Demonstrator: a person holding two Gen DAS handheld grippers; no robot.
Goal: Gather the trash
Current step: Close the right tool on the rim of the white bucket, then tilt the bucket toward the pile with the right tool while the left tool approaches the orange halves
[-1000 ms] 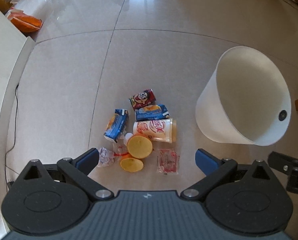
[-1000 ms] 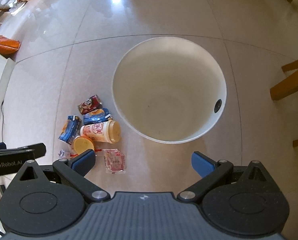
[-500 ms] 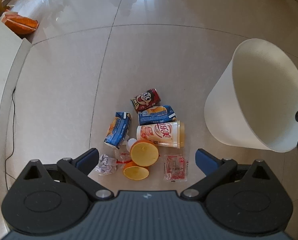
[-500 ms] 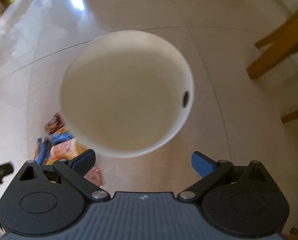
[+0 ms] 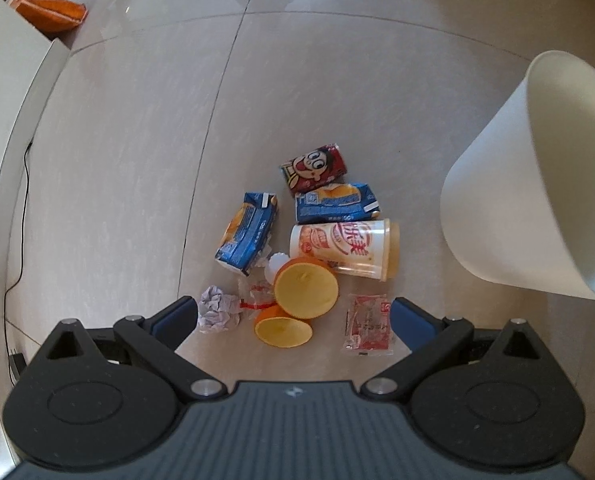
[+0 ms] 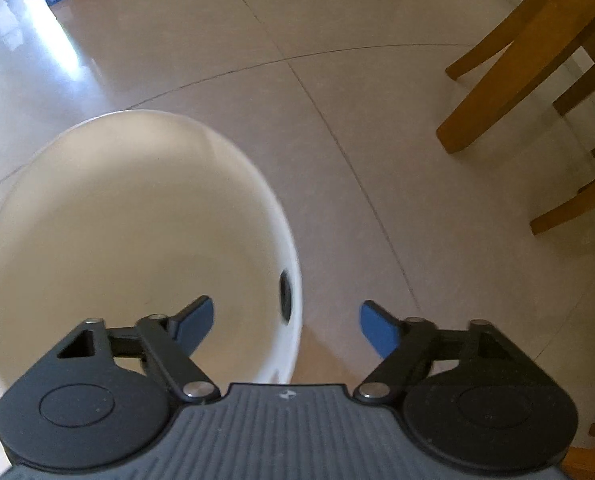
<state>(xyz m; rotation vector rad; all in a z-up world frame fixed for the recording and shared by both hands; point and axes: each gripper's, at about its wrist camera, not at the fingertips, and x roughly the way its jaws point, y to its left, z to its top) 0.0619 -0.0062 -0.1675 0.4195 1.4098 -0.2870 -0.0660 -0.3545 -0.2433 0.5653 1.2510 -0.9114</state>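
White plastic bin (image 6: 145, 240) stands just beside the litter pile (image 5: 305, 256) on the tiled floor so drops are short: we straddle its rim with the right gripper (image 6: 285, 326), jaws just narrowed yet clear of the wall, apparently to steady it, while our left gripper (image 5: 293, 320) hangs spread and empty over the orange halves (image 5: 297, 300).

right gripper (image 6: 285, 322) jaws closing astride bin (image 6: 293, 256) rim; litter nearer.

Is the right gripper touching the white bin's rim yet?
Apart. The right wrist view shows the right gripper straddling the white bin wall, its closing fingers clear of it.
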